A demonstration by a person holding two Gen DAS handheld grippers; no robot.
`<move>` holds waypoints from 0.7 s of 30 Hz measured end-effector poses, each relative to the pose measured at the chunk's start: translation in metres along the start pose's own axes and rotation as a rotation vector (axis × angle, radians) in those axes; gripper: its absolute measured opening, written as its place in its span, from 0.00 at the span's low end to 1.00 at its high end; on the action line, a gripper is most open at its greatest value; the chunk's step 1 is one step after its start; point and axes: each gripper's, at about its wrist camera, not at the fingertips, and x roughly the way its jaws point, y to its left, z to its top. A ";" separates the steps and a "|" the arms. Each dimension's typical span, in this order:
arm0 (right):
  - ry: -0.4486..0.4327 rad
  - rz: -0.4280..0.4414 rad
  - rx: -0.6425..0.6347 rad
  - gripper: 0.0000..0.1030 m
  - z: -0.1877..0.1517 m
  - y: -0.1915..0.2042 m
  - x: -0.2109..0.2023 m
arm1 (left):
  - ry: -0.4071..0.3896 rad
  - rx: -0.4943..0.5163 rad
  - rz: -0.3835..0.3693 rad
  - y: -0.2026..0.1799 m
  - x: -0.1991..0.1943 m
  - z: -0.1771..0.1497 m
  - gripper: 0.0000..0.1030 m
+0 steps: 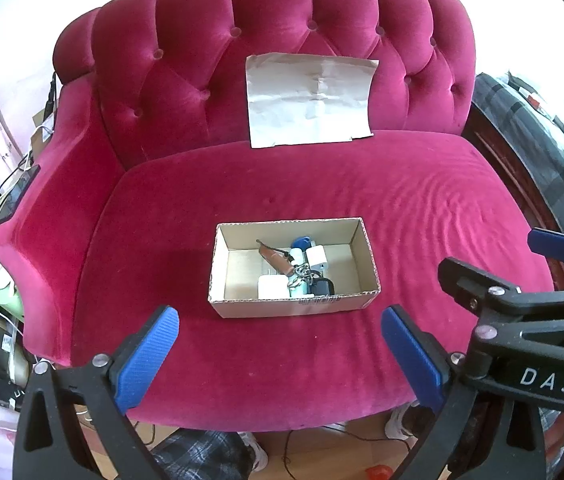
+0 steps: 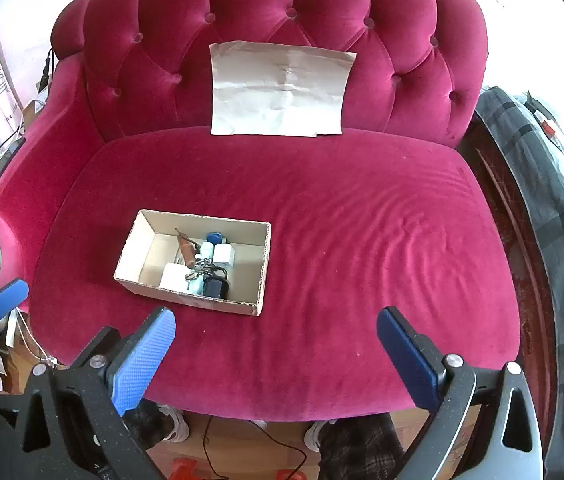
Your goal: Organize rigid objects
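An open cardboard box point(image 1: 225, 256) sits on the seat of a crimson velvet sofa point(image 1: 422, 216); it also shows in the right wrist view point(image 2: 137, 248). Inside lie white chargers point(image 1: 316, 257), a brown leather key fob point(image 1: 275, 258), keys point(image 1: 302, 272), a blue tag point(image 1: 301, 243) and a black item point(image 1: 324, 287). My left gripper point(image 1: 279, 328) is open and empty, held near the seat's front edge, just in front of the box. My right gripper point(image 2: 275, 334) is open and empty, in front of and to the right of the box point(image 1: 554, 244).
A creased sheet of paper point(image 1: 310, 98) leans against the tufted backrest. Cables and clutter lie left of the sofa point(image 1: 5, 200). A dark plaid blanket point(image 2: 554, 184) lies to the right. Wooden floor with a cable point(image 2: 217, 452) shows below the seat edge.
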 end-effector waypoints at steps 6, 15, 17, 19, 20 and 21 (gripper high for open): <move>-0.005 -0.001 0.004 1.00 -0.001 -0.001 -0.001 | 0.001 -0.003 -0.005 -0.001 -0.002 0.002 1.00; -0.015 -0.007 0.004 1.00 0.000 -0.001 -0.004 | 0.000 -0.004 -0.008 -0.004 -0.003 0.003 1.00; -0.015 -0.009 0.002 1.00 -0.001 -0.002 -0.005 | 0.000 -0.005 -0.011 -0.005 -0.004 0.003 1.00; -0.015 -0.009 -0.001 1.00 -0.001 -0.004 -0.006 | 0.000 -0.009 -0.013 -0.006 -0.004 0.003 1.00; -0.016 -0.009 0.000 1.00 -0.001 -0.004 -0.006 | -0.001 -0.009 -0.013 -0.006 -0.005 0.004 1.00; -0.016 -0.008 0.001 1.00 -0.001 -0.005 -0.006 | -0.002 -0.009 -0.013 -0.006 -0.006 0.004 1.00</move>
